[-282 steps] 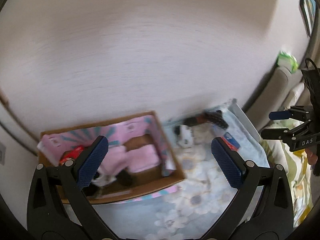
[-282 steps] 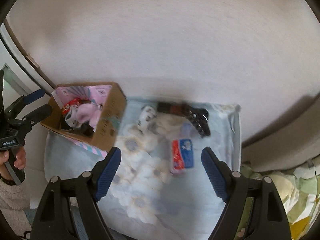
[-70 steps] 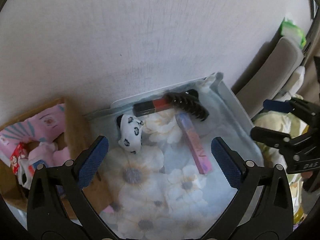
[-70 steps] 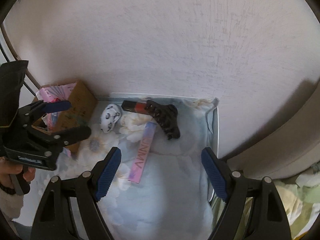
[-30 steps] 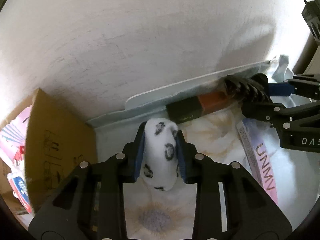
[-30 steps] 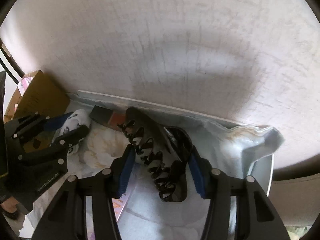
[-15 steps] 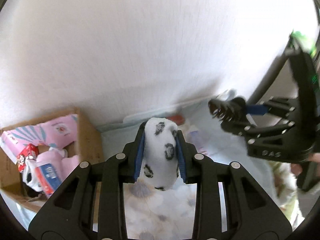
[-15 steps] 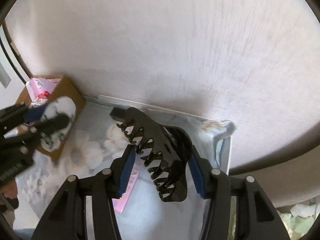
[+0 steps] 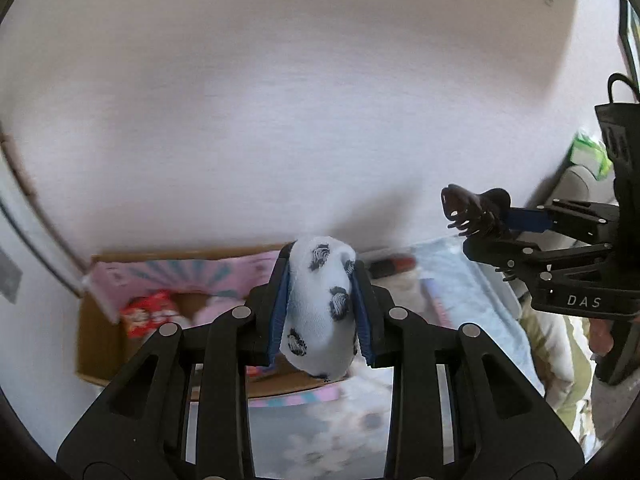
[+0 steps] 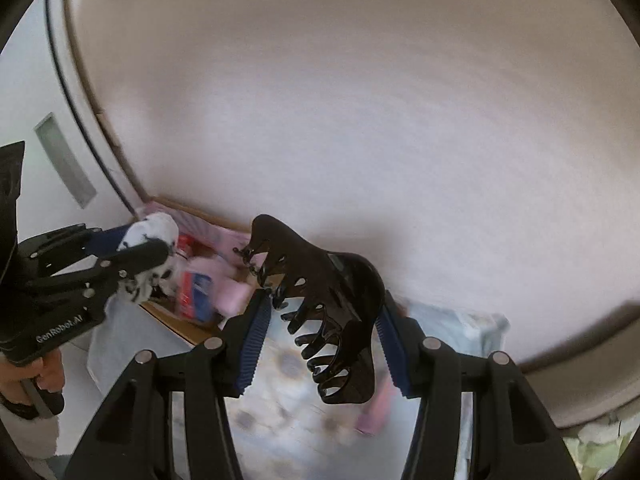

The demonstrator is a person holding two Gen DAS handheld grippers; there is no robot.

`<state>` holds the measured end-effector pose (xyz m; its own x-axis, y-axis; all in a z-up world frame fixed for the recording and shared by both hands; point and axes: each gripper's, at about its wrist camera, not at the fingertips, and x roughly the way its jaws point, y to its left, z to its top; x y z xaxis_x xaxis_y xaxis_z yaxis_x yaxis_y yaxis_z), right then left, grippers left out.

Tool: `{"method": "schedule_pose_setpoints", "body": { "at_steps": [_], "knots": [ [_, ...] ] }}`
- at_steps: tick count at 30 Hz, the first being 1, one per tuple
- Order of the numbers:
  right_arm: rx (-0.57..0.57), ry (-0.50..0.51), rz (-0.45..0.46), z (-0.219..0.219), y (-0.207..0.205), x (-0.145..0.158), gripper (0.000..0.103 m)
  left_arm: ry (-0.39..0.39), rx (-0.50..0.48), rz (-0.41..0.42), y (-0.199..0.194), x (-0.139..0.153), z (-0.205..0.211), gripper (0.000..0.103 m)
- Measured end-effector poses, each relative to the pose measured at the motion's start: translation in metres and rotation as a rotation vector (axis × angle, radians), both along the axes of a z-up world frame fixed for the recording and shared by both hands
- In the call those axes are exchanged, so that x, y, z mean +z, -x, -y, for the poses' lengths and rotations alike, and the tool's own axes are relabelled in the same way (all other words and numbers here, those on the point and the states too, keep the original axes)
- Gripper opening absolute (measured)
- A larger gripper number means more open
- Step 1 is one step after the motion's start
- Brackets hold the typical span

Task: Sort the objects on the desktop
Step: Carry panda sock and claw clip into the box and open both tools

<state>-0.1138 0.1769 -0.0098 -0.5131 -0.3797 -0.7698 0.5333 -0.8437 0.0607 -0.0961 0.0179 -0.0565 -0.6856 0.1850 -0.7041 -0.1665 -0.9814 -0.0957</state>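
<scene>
My left gripper [image 9: 320, 304] is shut on a white rolled sock with black spots [image 9: 320, 312] and holds it in the air above the near edge of the cardboard box [image 9: 96, 344]. My right gripper [image 10: 320, 320] is shut on a black claw hair clip [image 10: 328, 300], lifted above the floral cloth [image 10: 280, 412]. The clip also shows at the right of the left wrist view [image 9: 476, 212], and the sock at the left of the right wrist view [image 10: 154, 256]. A pink tube [image 9: 440, 300] and a dark red-banded tube [image 9: 388, 266] lie on the cloth.
The box holds a red packet [image 9: 148, 314], pink items and a pink patterned flap [image 9: 180, 276]. A white wall rises right behind the box and the cloth. A beige chair with a green item [image 9: 588, 156] stands at the right.
Both grippers have lifted higher and moved left toward the box, the left with the sock and the right with the hair clip. The box now sits below the sock.
</scene>
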Motion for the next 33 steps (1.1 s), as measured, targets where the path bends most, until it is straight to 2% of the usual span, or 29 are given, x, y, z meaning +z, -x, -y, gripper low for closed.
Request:
{"method": "schedule_pose_setpoints", "body": {
  "at_steps": [5,11,13,15,19,21,24,26,28,29,30,31,32,33],
  "knots": [
    [0.062,0.001,0.003,0.057,0.001,-0.001,0.049,-0.005,0.042,-0.007,-0.002,0.008,0.056,0.027],
    [0.122,-0.009,0.024,0.116,-0.001,-0.007,0.049,-0.001,0.113,0.035,-0.004,-0.007,0.121,0.027],
    [0.13,-0.015,0.041,0.133,0.002,-0.015,0.049,0.025,0.14,0.047,-0.001,-0.014,0.141,0.027],
    [0.119,-0.033,0.064,0.147,0.004,-0.029,0.049,0.059,0.155,0.063,0.003,-0.023,0.152,0.027],
    [0.098,-0.038,0.163,0.167,0.01,-0.067,0.049,0.039,0.159,0.116,0.0,-0.051,0.163,0.027],
    [0.097,-0.052,0.178,0.172,0.01,-0.076,0.049,0.042,0.155,0.13,0.002,-0.061,0.17,0.027],
    [0.093,-0.059,0.195,0.179,0.011,-0.086,0.049,0.046,0.15,0.141,0.005,-0.067,0.176,0.027],
    [0.091,-0.056,0.205,0.181,0.012,-0.087,0.049,0.049,0.147,0.147,0.002,-0.061,0.171,0.027],
    [0.089,-0.038,0.224,0.198,0.011,-0.101,0.05,0.033,0.14,0.159,0.008,-0.066,0.176,0.029],
    [0.087,-0.032,0.22,0.196,0.012,-0.1,0.05,0.015,0.131,0.173,0.011,-0.067,0.177,0.033],
    [0.097,-0.019,0.211,0.197,0.013,-0.098,0.054,-0.006,0.124,0.184,0.015,-0.074,0.18,0.049],
    [0.099,-0.008,0.206,0.199,0.011,-0.094,0.067,-0.025,0.126,0.194,0.016,-0.075,0.182,0.089],
    [0.096,0.011,0.201,0.201,0.011,-0.092,0.077,-0.034,0.14,0.196,0.017,-0.074,0.184,0.101],
    [0.073,0.032,0.188,0.198,0.012,-0.089,0.086,-0.052,0.142,0.166,0.014,-0.074,0.183,0.103]
  ]
}}
